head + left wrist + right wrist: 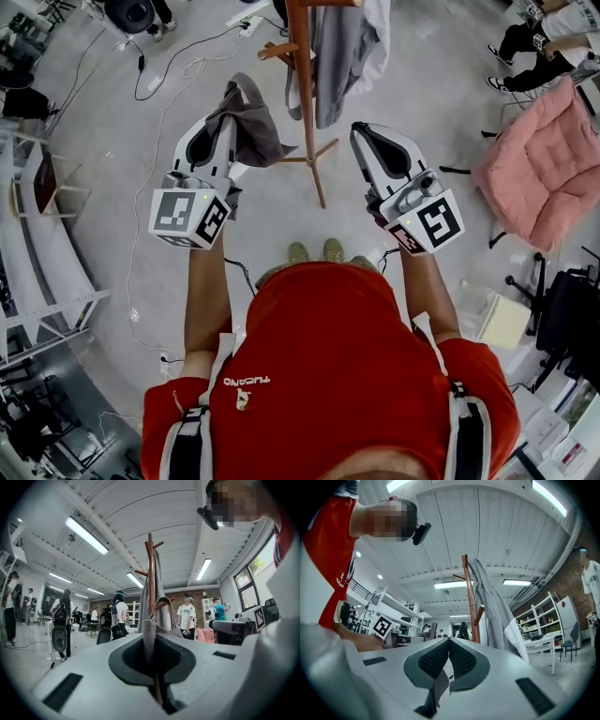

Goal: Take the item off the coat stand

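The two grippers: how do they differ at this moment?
The left gripper is shut on a dark grey cloth; the right gripper is shut on nothing. The left gripper is left of the coat stand, the right gripper right of it. Both are white and point toward it.

You wear a red short-sleeved shirt [328, 366] with small white lettering [247, 382] on its left chest. Black-and-white straps [190, 441] cross both its shoulders, and olive shoes [314, 251] show beyond its hem. Ahead of it, your left gripper [241, 94] and right gripper [361, 131] are white shells with dark grey pads [432, 660]. Each carries a black-and-white marker cube [187, 217].
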### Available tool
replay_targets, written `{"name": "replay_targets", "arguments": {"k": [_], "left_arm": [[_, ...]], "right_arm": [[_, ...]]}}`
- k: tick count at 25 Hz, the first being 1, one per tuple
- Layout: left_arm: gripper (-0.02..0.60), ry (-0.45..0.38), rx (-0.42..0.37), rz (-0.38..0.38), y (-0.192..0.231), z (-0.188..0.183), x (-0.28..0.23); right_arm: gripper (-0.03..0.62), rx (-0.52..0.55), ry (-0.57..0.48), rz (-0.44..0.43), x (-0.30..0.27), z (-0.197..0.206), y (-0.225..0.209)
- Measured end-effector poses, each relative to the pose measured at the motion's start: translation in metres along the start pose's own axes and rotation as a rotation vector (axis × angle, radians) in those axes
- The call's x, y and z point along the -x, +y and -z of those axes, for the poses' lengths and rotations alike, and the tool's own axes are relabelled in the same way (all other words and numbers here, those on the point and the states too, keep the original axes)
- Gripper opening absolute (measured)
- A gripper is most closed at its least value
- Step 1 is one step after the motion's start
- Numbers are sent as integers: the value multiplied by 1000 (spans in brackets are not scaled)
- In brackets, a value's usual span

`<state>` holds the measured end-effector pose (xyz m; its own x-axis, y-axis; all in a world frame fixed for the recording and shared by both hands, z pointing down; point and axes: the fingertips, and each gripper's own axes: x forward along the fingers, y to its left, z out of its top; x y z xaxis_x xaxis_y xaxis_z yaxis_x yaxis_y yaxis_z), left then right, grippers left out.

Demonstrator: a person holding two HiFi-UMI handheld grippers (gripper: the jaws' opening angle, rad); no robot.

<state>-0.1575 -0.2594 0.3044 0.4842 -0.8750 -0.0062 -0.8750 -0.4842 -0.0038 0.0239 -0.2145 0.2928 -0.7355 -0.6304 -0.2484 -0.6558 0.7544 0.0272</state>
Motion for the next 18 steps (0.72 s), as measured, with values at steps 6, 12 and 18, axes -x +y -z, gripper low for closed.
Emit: {"name": "replay_targets", "arguments": {"k": [6,12,18], "left_arm": [[17,-9,33,18,-19,-1,14],[17,5,41,30,-24,5,15],[17,7,43,34,-28,5,15]], "right_arm": [[25,1,6,-5,6,1,4],[25,21,11,21,9,0,0],[25,31,26,30,16,2,-2]]}}
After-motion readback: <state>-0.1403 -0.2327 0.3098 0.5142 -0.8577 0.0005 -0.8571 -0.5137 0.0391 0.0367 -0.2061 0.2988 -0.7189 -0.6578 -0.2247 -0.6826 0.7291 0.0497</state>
